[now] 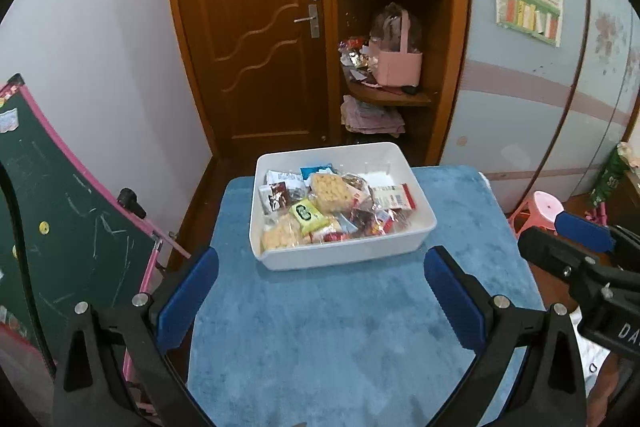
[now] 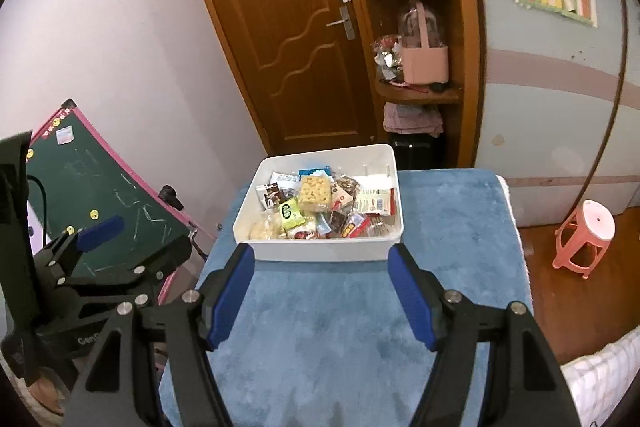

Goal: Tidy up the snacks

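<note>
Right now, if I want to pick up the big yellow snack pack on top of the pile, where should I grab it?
Probably pinch the yellow pack across its two long side edges, coming straight down from above. It lies flat on top of the other snacks in the white bin, so nothing covers it, and the bin walls block a sideways approach. Both tongs are open and empty.

Your left gripper [image 1: 320,291] points forward and downward, its blue-padded jaws spread wide with nothing between them. Your right gripper [image 2: 322,293] sits just beside it at a similar downward tilt, jaws likewise apart and empty, neither one touching anything.
</note>
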Demonstrator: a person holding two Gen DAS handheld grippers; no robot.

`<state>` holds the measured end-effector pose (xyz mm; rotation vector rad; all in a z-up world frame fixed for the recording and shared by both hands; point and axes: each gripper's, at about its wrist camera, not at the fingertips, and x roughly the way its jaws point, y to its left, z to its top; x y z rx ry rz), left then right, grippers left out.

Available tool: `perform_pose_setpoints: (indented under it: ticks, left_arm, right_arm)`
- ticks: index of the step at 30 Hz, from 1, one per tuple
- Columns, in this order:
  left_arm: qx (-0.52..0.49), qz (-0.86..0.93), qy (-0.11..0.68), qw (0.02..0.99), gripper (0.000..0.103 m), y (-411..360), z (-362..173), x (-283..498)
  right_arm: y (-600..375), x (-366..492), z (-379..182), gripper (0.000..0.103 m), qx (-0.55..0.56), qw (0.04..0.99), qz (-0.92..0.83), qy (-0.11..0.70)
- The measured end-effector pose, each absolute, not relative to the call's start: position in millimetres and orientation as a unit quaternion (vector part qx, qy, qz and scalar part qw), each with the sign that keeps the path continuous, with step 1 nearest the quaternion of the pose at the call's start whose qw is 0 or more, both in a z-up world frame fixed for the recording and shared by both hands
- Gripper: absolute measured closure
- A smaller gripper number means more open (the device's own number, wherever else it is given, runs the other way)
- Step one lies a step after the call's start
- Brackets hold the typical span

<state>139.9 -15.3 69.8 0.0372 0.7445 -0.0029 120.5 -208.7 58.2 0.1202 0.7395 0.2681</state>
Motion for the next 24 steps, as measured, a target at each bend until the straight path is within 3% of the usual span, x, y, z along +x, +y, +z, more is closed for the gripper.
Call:
perform_pose_setpoints:
  ticks: [11, 24]
  left_arm:
    - [0.018, -0.009, 0.360, 0.933, 0.001, -15.7, 69.2, 50.6]
    - [0.003, -0.002, 0.362, 0.932, 0.001, -13.3, 54.2, 5.1]
  right_arm:
    - [-206.1, 37.6, 48.5, 0.033, 0.043, 0.928, 0.118, 0.350]
    - [-194.0, -19.3, 37.2, 0.033, 0.010, 0.936, 0.115, 0.332]
